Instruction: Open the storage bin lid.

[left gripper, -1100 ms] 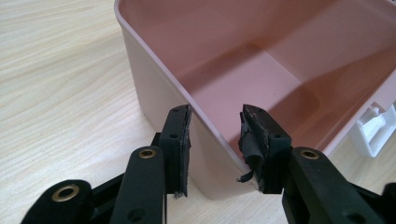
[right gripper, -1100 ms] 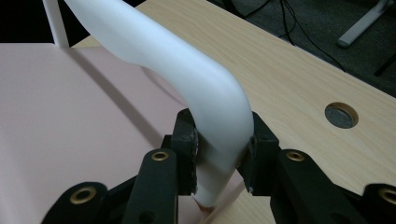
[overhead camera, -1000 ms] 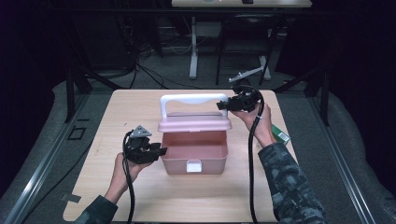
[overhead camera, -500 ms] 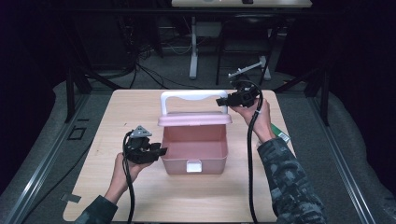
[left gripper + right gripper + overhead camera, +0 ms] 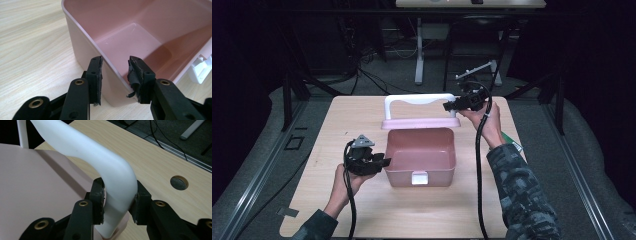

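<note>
Lid (image 5: 419, 122) step: right tongs (image 5: 117, 202) clamped on white handle (image 5: 107, 177), lid upright at box's far edge. Left tongs (image 5: 113, 75) straddle pink box (image 5: 420, 155) wall, pads not pressing afaict. Next prob: swing lid down w/ box steadied.

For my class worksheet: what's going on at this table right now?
A person works a pink box with two hand-held tongs. The left tongs straddle the box's side wall. The right tongs are shut on the white handle of the lid, which stands open behind the box.
</note>
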Motion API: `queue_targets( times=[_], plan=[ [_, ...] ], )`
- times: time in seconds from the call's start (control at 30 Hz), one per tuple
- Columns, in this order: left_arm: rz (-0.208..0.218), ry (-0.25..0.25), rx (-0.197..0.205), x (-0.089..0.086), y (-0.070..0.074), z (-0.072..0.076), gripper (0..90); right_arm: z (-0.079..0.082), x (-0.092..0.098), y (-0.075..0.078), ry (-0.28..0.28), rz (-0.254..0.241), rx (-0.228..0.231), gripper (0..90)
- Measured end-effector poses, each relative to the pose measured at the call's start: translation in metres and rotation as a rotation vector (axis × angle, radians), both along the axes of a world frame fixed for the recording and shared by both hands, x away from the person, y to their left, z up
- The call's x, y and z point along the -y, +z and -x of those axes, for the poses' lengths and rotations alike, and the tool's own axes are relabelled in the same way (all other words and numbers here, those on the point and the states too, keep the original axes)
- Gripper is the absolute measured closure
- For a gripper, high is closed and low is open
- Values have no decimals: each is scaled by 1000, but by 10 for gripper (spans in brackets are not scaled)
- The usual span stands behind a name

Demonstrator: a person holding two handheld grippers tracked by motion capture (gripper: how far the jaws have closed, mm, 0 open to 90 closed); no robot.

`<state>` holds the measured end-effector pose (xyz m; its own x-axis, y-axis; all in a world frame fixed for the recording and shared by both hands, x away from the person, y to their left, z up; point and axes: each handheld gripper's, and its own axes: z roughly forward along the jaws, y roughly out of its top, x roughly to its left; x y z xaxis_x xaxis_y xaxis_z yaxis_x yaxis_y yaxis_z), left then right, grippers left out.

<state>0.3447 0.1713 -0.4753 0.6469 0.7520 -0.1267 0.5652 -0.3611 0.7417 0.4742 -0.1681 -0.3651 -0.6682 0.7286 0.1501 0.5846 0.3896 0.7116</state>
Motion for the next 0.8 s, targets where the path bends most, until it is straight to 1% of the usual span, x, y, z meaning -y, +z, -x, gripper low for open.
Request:
queue_targets(
  times=[0.03, 0.23, 0.53, 0.67, 0.8],
  plan=[
    [0, 1, 0, 0, 0, 0, 638, -1, 0, 0, 1, 2, 4, 670],
    [0, 0, 1, 0, 0, 0, 639, -8, 0, 1, -2, -5, -14, 665],
    [0, 4, 2, 1, 0, 1, 639, -18, -1, 3, 3, 11, -25, 656],
    [-2, 3, 2, 1, 0, 0, 638, -22, -2, 4, 2, 17, -37, 654],
    [-1, 3, 2, 1, 0, 1, 638, -28, -1, 3, 0, 10, -45, 653]
  ],
)
